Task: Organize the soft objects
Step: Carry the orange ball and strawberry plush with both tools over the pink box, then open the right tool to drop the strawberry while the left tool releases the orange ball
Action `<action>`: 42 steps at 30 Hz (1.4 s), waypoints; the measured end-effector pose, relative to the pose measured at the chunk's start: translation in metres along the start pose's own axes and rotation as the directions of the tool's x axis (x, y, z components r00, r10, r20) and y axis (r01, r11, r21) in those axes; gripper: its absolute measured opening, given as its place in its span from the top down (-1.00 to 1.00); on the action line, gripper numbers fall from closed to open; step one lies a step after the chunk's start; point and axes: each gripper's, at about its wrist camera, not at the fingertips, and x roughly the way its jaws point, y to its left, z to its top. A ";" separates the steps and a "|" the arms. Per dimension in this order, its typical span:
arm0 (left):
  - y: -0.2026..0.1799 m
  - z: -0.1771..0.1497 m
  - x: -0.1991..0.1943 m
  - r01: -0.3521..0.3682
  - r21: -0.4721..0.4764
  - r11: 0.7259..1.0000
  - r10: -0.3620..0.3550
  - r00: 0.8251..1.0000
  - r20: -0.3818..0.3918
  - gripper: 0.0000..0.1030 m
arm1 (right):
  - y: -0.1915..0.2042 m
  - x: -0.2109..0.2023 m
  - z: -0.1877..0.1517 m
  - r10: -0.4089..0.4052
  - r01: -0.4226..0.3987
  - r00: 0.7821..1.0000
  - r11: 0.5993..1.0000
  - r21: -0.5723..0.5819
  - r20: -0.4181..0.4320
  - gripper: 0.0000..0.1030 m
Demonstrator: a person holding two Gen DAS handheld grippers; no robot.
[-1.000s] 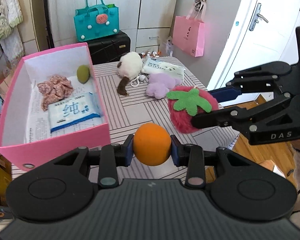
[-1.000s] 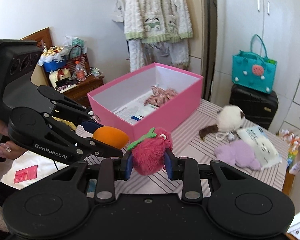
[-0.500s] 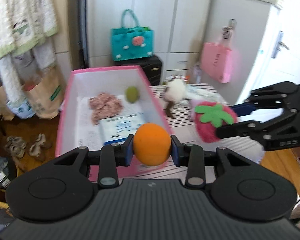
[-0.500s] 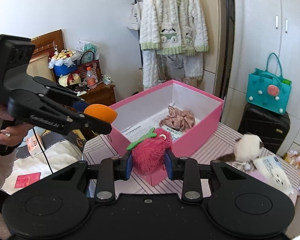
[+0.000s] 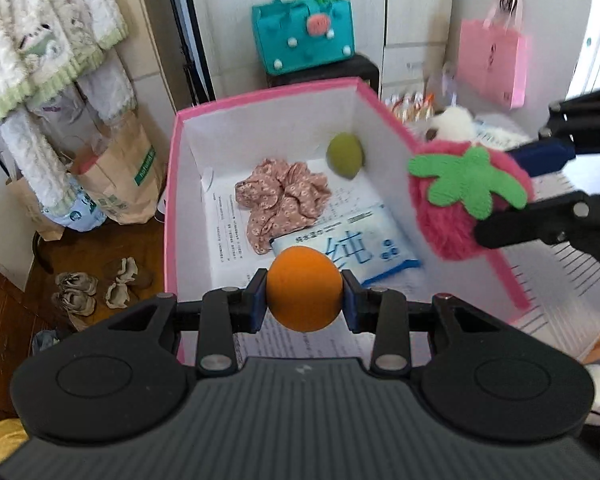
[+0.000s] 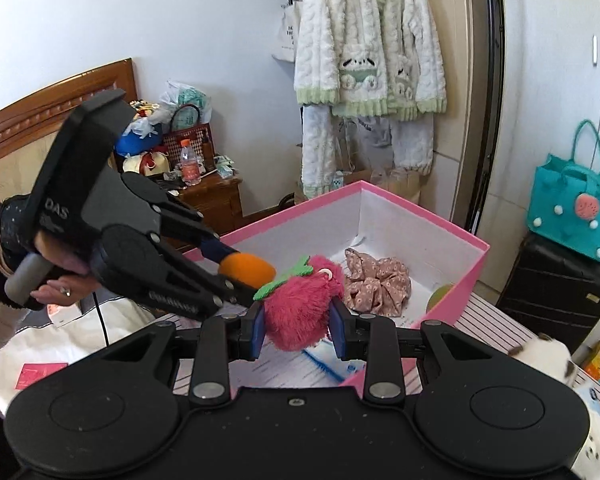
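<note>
While left hand-held gripper (image 5: 304,294) clamps smooth orange ball (image 5: 304,289), right hand-held gripper (image 6: 298,322) clamps fuzzy strawberry (image 6: 300,306)

White plush toy (image 6: 548,356) (motion-blurred) cut by edge.

Both wrist cameras look steeply down along their own fingers, close over the pink box (image 5: 172,184), which both views share from opposite sides.

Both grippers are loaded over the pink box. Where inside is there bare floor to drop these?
Bare paper lines the pink box along its left wall, beside the floral scrunchie, and behind it toward the far wall. Crowded: green ball in the far right corner, tissue pack near right.
</note>
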 end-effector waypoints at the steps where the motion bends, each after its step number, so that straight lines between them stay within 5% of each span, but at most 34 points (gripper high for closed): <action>1: 0.003 0.004 0.007 0.001 0.006 1.000 -0.001 1.000 -0.016 0.30 | -0.004 0.008 0.003 0.000 0.000 1.000 1.000 -0.003 -0.009 0.28; 11: 0.011 0.025 0.049 -0.061 0.111 0.992 0.071 0.994 -0.086 0.28 | -0.029 0.067 0.013 -0.148 0.137 0.983 0.985 -0.107 -0.104 0.28; 18: 0.015 0.037 0.066 -0.088 0.115 0.989 0.098 0.991 -0.089 0.26 | -0.040 0.108 0.017 -0.265 0.220 0.939 0.953 -0.208 -0.221 0.30; 25: 0.016 0.044 0.067 -0.087 0.096 0.992 0.095 0.992 -0.084 0.24 | -0.036 0.121 0.022 -0.296 0.235 0.929 0.935 -0.266 -0.221 0.22; 28: 0.017 0.046 0.066 -0.118 0.104 0.988 0.124 0.991 -0.058 0.15 | -0.039 0.115 0.024 -0.308 0.258 0.931 0.935 -0.243 -0.195 0.04; 33: 0.018 0.047 0.057 -0.105 0.105 0.989 0.110 0.993 -0.046 0.16 | -0.036 0.088 0.022 -0.211 0.179 0.960 0.968 -0.178 -0.182 0.06; 42: 0.014 0.043 0.022 -0.066 0.051 0.997 0.068 0.997 -0.048 0.14 | -0.030 0.042 0.020 -0.088 0.090 0.982 0.996 0.004 -0.168 0.04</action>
